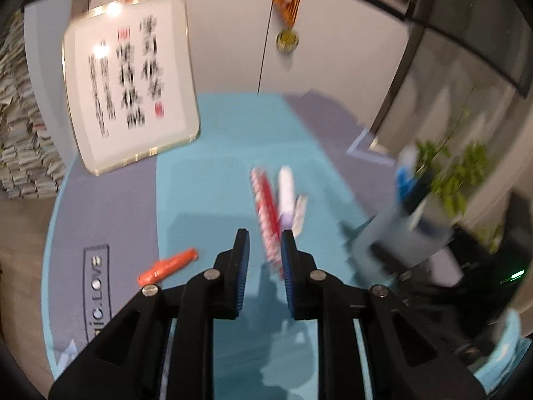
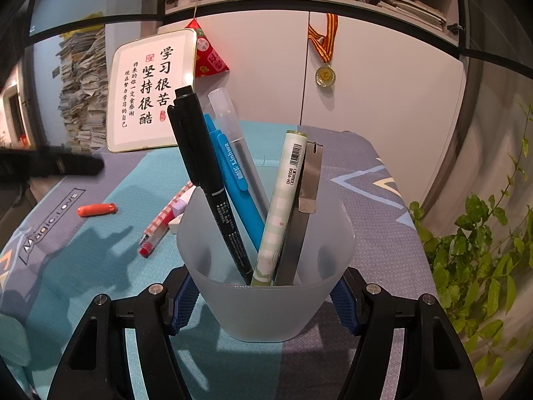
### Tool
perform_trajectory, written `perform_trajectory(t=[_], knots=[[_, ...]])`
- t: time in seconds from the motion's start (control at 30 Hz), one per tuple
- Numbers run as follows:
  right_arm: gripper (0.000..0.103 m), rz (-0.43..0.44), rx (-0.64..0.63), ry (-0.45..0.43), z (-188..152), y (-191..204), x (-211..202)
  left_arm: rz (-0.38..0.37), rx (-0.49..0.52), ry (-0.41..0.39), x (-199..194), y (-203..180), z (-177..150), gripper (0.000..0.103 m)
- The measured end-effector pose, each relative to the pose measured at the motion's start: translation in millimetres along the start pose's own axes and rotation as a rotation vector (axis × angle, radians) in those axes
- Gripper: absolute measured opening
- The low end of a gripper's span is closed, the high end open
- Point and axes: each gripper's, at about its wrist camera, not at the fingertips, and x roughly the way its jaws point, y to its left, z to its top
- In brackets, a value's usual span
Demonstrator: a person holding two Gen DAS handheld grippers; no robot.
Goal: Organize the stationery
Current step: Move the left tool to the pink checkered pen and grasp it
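My right gripper (image 2: 263, 303) is shut on a frosted pen cup (image 2: 266, 313) that holds several pens, among them a black marker (image 2: 206, 173) and a blue pen (image 2: 236, 183). The cup (image 1: 399, 233) shows blurred at the right in the left wrist view. My left gripper (image 1: 265, 253) is open above the blue cloth. A red checked pen (image 1: 266, 213) lies just ahead of it, close to the right finger. A white and lilac pen (image 1: 285, 193) lies beside that pen. An orange cap-like piece (image 1: 168, 266) lies to the left. The red checked pen (image 2: 163, 223) and the orange piece (image 2: 97, 209) also show in the right wrist view.
A framed calligraphy sign (image 2: 150, 90) leans on the cabinet at the back. A medal (image 2: 325, 76) hangs on the cabinet door. A leafy plant (image 2: 479, 266) stands at the right. A paper stack (image 2: 83, 93) rises at the back left. The cloth (image 2: 383, 233) covers the table.
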Motion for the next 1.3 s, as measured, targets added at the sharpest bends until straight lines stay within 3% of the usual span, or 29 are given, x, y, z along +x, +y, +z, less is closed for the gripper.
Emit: perform_trajectory(t=[0.3,0.77,0.97,1.07,1.3], knots=[[0.069,0.002,0.001,0.006,1,0,1,0.020,0.058,0.121,50,1,-25,0.017],[0.069,0.002,0.001,0.006,1,0,1,-0.001,0.113,0.110,54,-9,-33,0.020],[0.069,0.002,0.001,0.006,1,-1,2,0.058,0.053,0.099,60,3,-27,0.020],[0.069,0.000,-0.001,0.006,1,0,2,0.049,0.000,0.117,60,14,-23,0.011],[0.069,0.000,0.000,0.006,1,0,2,0.056,-0.001,0.113,72,8,-9,0.016]])
